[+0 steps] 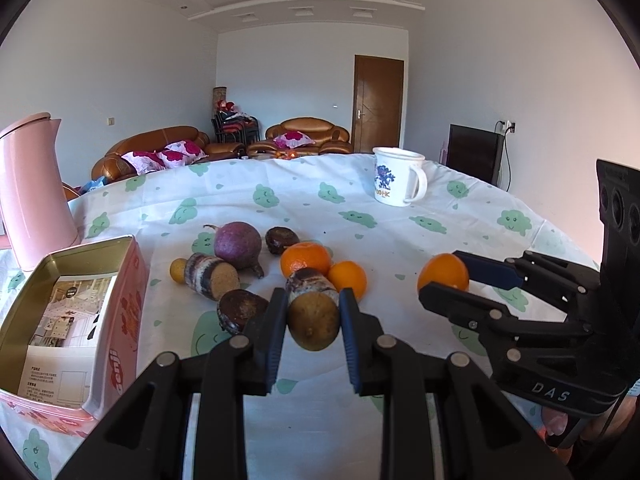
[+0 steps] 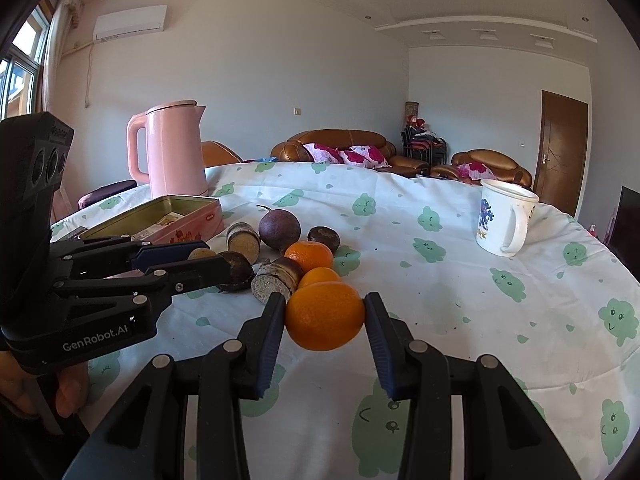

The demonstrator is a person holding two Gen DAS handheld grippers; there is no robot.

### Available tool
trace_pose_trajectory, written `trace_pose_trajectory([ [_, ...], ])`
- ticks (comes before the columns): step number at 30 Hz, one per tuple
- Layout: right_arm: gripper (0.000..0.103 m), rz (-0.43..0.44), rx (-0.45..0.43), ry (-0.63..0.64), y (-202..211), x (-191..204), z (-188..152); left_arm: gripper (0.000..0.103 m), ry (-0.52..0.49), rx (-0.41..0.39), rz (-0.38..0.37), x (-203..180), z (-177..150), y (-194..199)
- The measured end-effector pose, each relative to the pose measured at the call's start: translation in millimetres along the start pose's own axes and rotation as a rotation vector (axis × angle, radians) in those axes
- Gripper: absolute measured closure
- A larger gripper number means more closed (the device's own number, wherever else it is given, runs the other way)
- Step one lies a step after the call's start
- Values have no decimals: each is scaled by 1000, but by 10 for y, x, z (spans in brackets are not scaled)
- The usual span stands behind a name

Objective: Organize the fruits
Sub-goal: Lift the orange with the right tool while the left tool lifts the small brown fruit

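My left gripper (image 1: 313, 312) is shut on a brown-green round fruit (image 1: 314, 326), held just above the tablecloth. My right gripper (image 2: 325, 314) is shut on an orange (image 2: 325, 316); it also shows in the left wrist view (image 1: 443, 273). A pile of fruit lies mid-table: a purple passion fruit (image 1: 237, 244), two oranges (image 1: 306, 258) (image 1: 347, 278), dark round fruits (image 1: 282, 239) (image 1: 241, 310) and cut brown-striped pieces (image 1: 210, 276). An open pink tin (image 1: 116, 312) stands at the left, holding paper leaflets.
A pink kettle (image 2: 174, 150) stands behind the tin. A white mug (image 2: 505, 218) stands at the back right of the table. The tablecloth (image 2: 440, 288) is white with green cloud prints. Sofas and a door are beyond the table.
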State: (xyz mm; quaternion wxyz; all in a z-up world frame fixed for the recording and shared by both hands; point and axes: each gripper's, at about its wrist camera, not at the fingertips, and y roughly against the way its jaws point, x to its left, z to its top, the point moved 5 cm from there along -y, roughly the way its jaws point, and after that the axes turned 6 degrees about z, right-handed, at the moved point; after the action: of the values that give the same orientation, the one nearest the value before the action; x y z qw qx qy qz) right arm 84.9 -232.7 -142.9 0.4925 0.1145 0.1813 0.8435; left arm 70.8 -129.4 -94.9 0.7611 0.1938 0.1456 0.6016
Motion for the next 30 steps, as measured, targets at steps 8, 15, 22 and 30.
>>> trace_pose_trajectory([
  [8,60,5,-22,16,24,25,8,75,-5,-24,20,10,4,50],
  [15,60,12,-40,25,47,41,12,75,-14,-58,46,30,31,112],
  [22,60,16,-59,33,73,56,13,75,-27,-95,71,38,68,172],
  [30,60,28,-93,47,115,72,23,75,-35,-118,88,35,87,214],
])
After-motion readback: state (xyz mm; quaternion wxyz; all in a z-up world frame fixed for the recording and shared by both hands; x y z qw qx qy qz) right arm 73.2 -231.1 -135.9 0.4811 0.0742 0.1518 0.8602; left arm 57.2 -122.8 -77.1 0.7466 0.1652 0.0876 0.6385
